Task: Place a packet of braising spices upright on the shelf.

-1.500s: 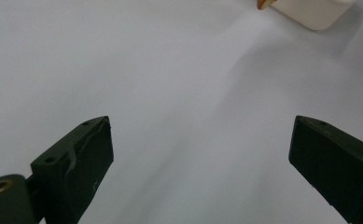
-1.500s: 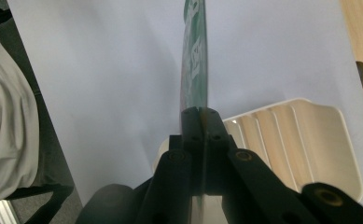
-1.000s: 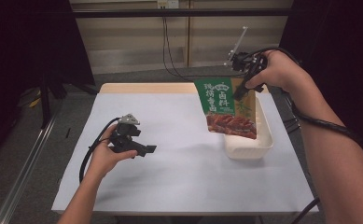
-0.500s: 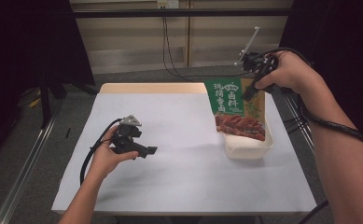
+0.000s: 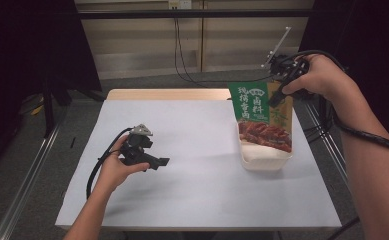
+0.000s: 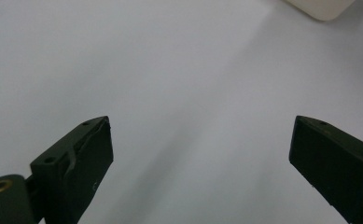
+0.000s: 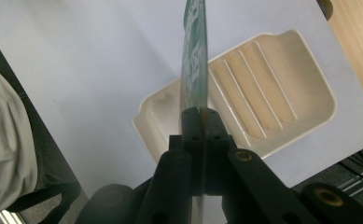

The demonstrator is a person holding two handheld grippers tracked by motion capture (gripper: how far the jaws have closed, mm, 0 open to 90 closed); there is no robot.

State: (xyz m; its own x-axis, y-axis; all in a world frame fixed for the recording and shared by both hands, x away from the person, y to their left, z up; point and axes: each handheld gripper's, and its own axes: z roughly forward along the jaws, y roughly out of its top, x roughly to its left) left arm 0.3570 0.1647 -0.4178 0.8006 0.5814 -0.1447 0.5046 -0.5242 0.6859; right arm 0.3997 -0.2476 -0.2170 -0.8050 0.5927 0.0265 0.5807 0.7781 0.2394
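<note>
Toward 3 o'clock on the white-covered table (image 5: 192,150), the right gripper (image 5: 278,95) has its jaws clamped on the top edge of a flat green foil food pouch with a red meat picture (image 5: 263,115). Pouch hangs upright above a cream ribbed plastic tray (image 7: 282,93); contact with the tray cannot be judged. At 9 o'clock, the left gripper (image 5: 154,161) hovers low over bare table, jaws spread wide, holding nothing.
</note>
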